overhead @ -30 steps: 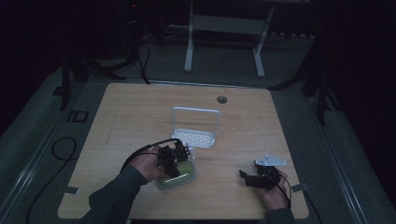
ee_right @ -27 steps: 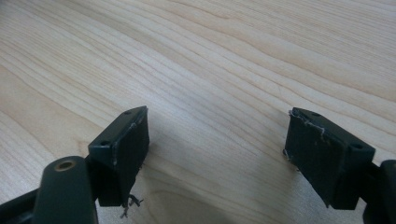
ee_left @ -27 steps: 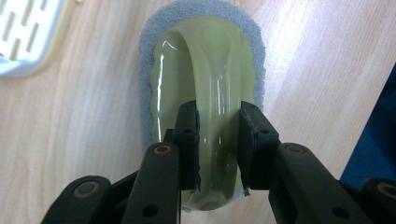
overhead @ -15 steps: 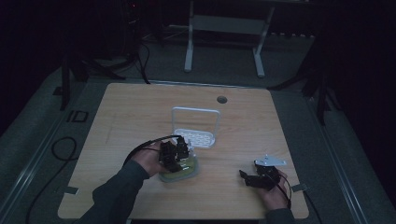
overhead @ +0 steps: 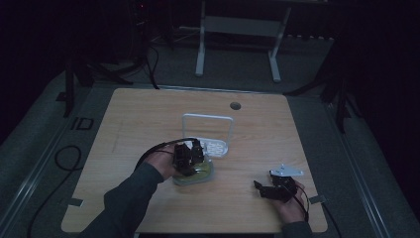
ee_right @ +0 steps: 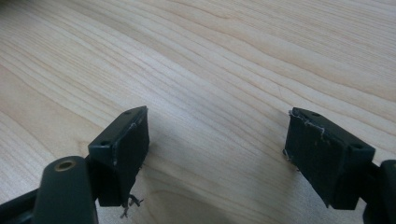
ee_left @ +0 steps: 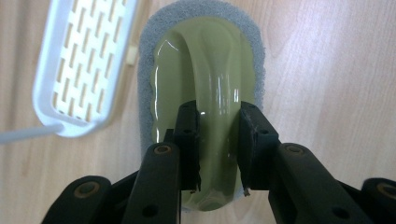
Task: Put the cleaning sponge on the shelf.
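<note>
Little has shifted since the earlier frames: my left tool [ee_left: 217,140] stays clamped on the green scrubber's [ee_left: 205,74] handle, rack [ee_left: 79,60] just beside; right tool [ee_right: 217,158] idle, apart, over bare surface [ee_right: 233,60]. Grip secured; lift pending.

— What carries it all?
— A rectangular light wooden table [overhead: 148,119] with rounded corners and a small round dark hole [overhead: 235,106] near its far edge.
— What lies on it?
— Near the middle, a white plastic slotted tray with an upright wire loop [overhead: 216,148]. Just in front of it, touching or nearly so, a pale green glossy scrubber with a grey sponge base [overhead: 200,173] lies flat on the wood.
</note>
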A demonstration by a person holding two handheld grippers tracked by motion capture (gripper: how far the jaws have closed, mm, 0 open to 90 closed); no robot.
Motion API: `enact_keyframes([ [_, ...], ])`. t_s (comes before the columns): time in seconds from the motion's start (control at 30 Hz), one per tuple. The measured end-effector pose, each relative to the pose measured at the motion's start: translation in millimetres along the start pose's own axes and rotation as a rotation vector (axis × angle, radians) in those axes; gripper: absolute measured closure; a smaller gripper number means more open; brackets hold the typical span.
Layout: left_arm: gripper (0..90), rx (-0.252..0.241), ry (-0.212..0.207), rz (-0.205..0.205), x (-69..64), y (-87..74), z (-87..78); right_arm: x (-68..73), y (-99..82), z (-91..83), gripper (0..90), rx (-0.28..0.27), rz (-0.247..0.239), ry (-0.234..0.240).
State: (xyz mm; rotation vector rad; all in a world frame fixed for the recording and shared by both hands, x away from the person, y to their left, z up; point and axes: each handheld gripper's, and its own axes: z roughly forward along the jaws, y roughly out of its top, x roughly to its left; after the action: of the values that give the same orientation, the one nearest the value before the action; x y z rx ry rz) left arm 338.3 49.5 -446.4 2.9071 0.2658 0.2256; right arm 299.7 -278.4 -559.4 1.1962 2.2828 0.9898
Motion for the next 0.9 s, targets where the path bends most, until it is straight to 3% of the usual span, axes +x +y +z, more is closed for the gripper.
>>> enact_keyframes([
  [0.17,71.9,-0.008,0.012,0.01,5.1,1.6,0.0,0.0,0.0,0.0,21.4,0.0,0.0,0.0],
  [0.57,71.9,-0.02,0.043,0.091,12.1,5.4,-0.1,0.0,0.0,0.0,21.4,0.0,-0.001,0.0],
  [0.9,71.9,-0.035,0.061,0.126,14.2,6.2,2.3,0.0,0.0,0.0,21.4,0.0,0.0,0.0],
])
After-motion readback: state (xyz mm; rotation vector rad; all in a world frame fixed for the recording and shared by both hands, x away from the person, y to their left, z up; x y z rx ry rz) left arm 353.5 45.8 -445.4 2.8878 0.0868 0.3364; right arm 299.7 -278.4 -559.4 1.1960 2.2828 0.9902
